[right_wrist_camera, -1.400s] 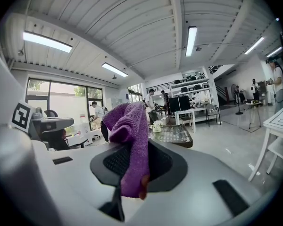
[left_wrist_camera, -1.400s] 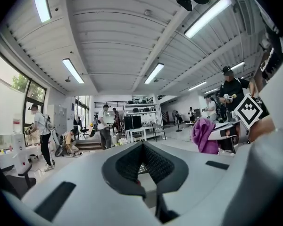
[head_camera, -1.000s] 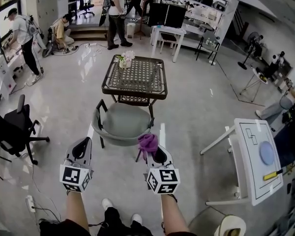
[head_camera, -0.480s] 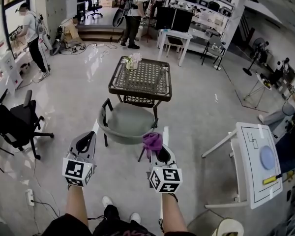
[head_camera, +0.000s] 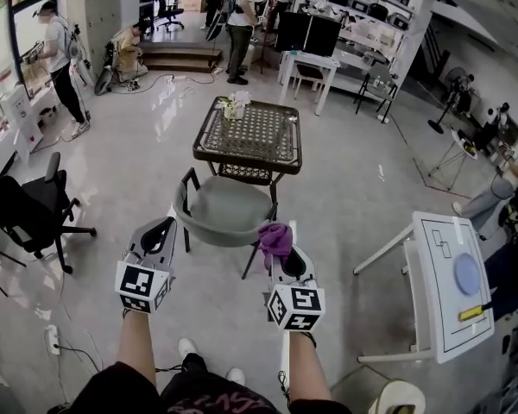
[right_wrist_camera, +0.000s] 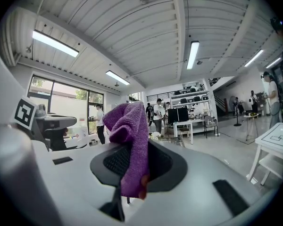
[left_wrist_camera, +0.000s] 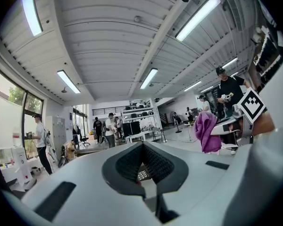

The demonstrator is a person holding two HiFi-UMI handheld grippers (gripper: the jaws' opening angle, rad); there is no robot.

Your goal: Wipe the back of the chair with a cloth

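We hold the purple cloth (head_camera: 274, 235) pinched in our right tool (head_camera: 279, 248), whose tips are buried under its folds. It sits at the near rim of the grey chair (head_camera: 224, 207); we cannot tell whether they touch. Our left tool (head_camera: 162, 228) is closed on nothing, just beside the chair.

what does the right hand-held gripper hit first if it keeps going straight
Most likely the back rim of the grey round-shelled chair, led by the purple cloth the right hand-held gripper clamps; height is unclear, so it might pass above.
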